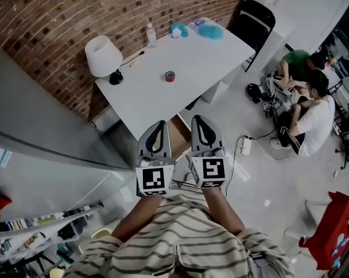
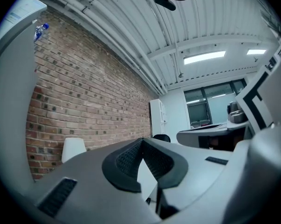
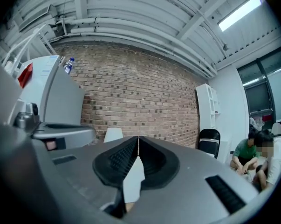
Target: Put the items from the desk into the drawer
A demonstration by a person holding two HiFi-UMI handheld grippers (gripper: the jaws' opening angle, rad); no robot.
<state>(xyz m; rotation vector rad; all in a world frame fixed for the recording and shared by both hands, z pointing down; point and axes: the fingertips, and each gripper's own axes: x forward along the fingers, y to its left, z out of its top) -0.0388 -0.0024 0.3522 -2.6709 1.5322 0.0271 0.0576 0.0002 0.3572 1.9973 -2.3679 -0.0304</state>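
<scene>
Starting nearest: striped shirt [image 1: 180,245], both forearms reaching forward.
Left gripper [image 1: 160,124]: held just beside the right one, short of the desk's near corner. Jaws closed tip to tip, nothing between them.
Right gripper [image 1: 198,118]: same height, jaws likewise pressed together and empty.
Brown patch [image 1: 178,132]: visible between the grippers, below the desk edge; cannot tell whether it is the drawer.
Desk [image 1: 157,100]: white, set against the brick wall [image 1: 58,16].
Tape roll [image 1: 170,76]: alone near the desk's middle.
Lamp [image 1: 103,57]: white shade, left end.
Bottle [image 1: 151,35]: upright, near the wall.
Two teal fluffy items [image 1: 210,32]: far end.
Chair [image 1: 252,19]: black, beyond the desk.
Two people [image 1: 307,106]: seated on the floor, right.
</scene>
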